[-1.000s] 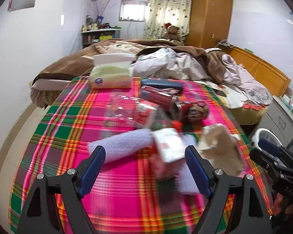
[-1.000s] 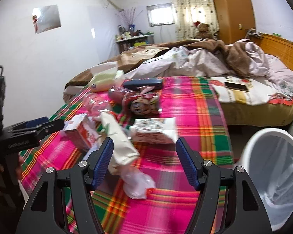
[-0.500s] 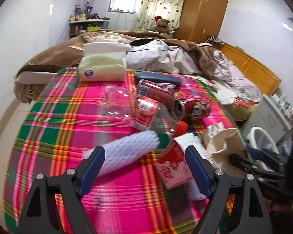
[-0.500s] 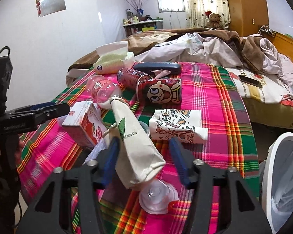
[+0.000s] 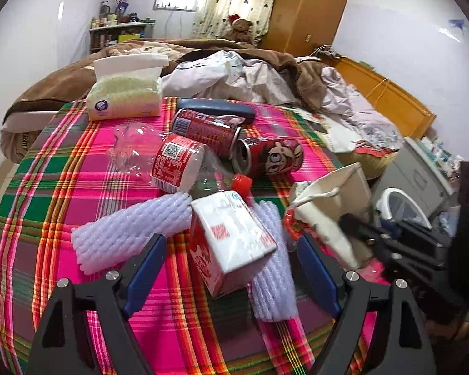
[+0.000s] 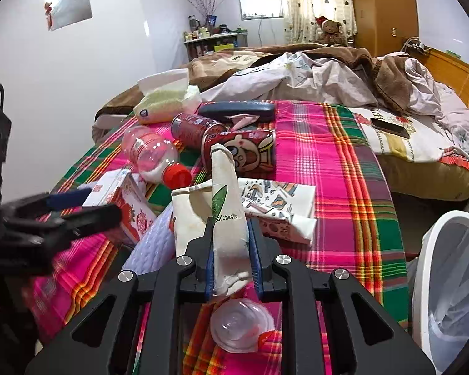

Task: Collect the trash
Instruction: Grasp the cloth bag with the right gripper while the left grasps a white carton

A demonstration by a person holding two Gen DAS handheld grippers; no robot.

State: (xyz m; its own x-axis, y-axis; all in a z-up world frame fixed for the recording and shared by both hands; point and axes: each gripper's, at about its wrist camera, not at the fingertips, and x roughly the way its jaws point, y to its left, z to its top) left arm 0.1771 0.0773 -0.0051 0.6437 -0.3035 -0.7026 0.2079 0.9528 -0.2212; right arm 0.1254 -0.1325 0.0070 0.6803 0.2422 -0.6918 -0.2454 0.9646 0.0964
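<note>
Right gripper: jaws clenched on a cream paper bag with green print, near the front edge of the plaid tablecloth. The bag stands up between the blue pads; its lower end crumples below them.

Left gripper: jaws released, wide apart, straddling a red-and-white carton that lies tilted on white foam netting. Pads not touching the carton.

Other trash on the cloth: clear plastic bottle with red cap, lying on its side toward the middle; two red cans lying just behind it; printed wrapper beside the bag; clear plastic lid at the front edge.

Tissue pack at the far left corner. White bin stands off the right edge, lined with clear plastic.
</note>
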